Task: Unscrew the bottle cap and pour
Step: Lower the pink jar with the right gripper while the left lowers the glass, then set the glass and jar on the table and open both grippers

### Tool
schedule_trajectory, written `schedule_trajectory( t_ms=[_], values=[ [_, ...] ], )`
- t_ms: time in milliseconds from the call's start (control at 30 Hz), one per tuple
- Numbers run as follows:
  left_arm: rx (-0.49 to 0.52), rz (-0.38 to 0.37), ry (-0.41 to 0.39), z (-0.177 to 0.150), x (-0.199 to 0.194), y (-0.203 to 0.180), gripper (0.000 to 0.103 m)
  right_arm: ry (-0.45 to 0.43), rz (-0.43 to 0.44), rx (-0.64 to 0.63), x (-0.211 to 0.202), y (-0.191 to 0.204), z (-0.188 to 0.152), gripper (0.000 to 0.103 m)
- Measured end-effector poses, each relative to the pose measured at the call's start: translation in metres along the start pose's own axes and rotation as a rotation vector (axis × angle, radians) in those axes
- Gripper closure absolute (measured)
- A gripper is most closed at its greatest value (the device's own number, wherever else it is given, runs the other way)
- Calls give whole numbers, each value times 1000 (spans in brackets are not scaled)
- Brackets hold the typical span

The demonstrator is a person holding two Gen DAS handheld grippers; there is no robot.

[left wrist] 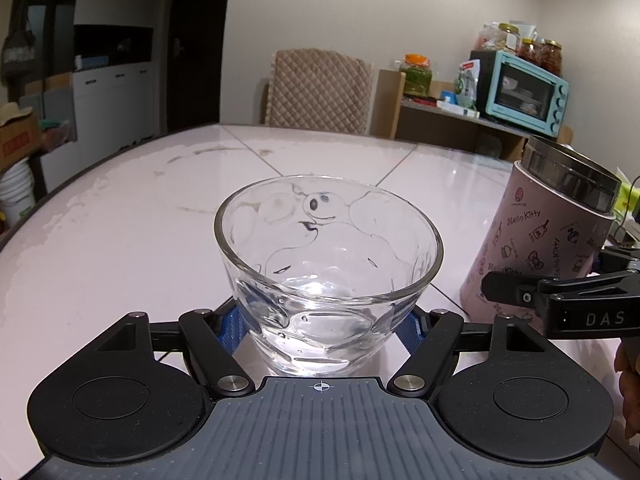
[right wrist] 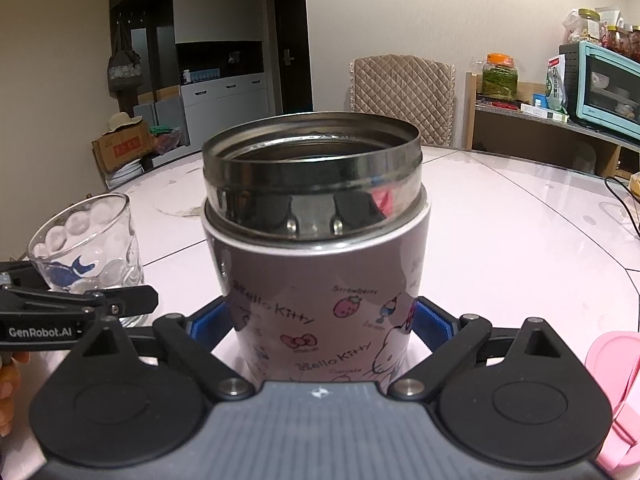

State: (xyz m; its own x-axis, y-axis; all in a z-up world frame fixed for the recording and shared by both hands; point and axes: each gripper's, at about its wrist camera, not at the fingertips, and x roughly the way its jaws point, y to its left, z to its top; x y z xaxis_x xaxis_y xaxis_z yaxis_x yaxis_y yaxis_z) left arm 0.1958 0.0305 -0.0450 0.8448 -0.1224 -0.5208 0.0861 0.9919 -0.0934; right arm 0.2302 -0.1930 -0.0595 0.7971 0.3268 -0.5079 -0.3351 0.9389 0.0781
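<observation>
While uncapped, one bottle (right wrist: 316, 240) | one glass (left wrist: 328, 264) | one cap (right wrist: 616, 392)

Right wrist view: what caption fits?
Right gripper holds the open, uncapped Hello Kitty bottle beside a glass.

The big round pale pink table (right wrist: 500, 240) is shiny, with thin lines across its top and a dark edge. A clear bumpy glass cup (left wrist: 328, 264) stands on it. To the right of the cup stands a pink metal bottle (right wrist: 320, 272) with cartoon pictures and an open silver mouth. Right of the bottle lies a pink plastic lid (right wrist: 618, 392).
</observation>
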Motion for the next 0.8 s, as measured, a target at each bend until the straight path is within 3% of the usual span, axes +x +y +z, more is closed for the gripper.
schedule_trajectory(
  t_ms=[200, 300, 800],
  values=[
    [0, 3, 5, 0, 1, 0, 22, 4, 3, 12, 1, -2, -1, 4],
    [4, 5, 2, 0, 0, -1, 15, 15, 6, 14, 1, -2, -2, 4],
    [23, 26, 0, -5, -7, -6, 12, 9, 6, 29, -6, -7, -3, 1]
  ],
)
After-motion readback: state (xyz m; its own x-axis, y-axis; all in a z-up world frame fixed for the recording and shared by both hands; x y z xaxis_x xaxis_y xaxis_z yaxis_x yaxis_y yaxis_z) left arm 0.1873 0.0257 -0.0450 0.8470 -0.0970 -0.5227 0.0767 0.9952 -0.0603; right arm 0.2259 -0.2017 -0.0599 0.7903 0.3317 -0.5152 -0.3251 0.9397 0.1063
